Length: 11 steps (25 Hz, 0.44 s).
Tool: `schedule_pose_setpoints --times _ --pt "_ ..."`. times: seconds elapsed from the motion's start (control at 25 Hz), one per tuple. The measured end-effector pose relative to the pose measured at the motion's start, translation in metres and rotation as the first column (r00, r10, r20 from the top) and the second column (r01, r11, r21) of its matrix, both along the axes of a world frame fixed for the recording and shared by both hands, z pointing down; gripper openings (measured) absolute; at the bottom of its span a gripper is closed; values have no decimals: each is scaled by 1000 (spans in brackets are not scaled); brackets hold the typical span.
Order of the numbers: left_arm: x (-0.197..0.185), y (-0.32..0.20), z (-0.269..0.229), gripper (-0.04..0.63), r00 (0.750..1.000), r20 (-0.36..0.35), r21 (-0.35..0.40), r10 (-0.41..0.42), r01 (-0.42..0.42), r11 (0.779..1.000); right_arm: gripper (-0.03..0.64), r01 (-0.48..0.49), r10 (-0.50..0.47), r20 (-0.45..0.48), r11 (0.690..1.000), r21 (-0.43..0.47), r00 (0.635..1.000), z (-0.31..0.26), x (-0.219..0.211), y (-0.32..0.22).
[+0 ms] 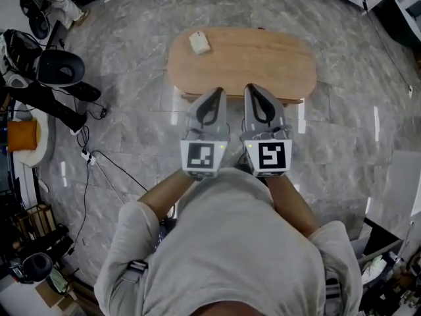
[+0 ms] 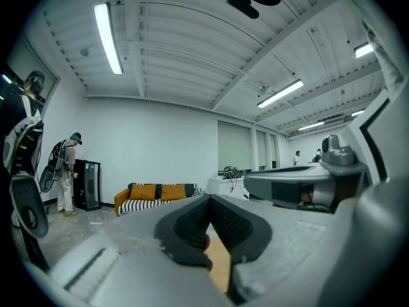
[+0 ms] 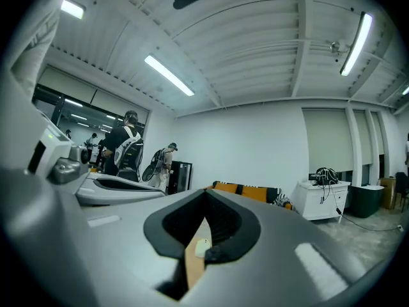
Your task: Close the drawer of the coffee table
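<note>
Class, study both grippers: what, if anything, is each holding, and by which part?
Nothing is held. The left gripper and the right gripper each have jaws shut together with nothing between them.
</note>
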State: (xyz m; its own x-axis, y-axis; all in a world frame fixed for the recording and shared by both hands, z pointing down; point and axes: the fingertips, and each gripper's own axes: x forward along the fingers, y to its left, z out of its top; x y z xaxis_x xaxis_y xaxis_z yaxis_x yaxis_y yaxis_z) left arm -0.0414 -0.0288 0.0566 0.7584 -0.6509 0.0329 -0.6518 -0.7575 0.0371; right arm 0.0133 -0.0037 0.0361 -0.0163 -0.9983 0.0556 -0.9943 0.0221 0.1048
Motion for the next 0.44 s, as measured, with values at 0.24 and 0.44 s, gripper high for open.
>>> schedule_pose_setpoints --times 0.24,0.44 --pt "10 9 -6 20 1000 17 22 -10 10 1000 6 2 -1 -6 1000 24 1000 -5 6 13" --pt "17 26 -3 20 999 45 23 -11 10 1000 6 -3 3 13 1000 12 1000 1 16 29"
